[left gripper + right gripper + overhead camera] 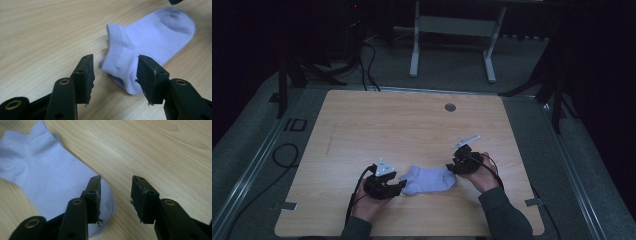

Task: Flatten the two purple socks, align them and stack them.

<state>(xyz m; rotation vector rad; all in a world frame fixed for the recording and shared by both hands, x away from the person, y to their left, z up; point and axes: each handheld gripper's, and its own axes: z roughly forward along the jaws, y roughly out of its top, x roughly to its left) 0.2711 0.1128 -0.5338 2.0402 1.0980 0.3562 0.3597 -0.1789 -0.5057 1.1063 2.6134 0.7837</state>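
In the high view, the sock (429,180) lay flat at the lower centre of the table (377,125), between my left gripper (398,186) and right gripper (453,165), each at one end of it. I judged it light, soft and limp, best pinched at the ribbed cuff or the toe.

In the left gripper view, my jaws stood apart and empty at the bottom, the cuff (116,47) just beyond and between them.

In the right gripper view, the jaws were likewise released, the toe (107,195) behind the left jaw, bare wood between them.
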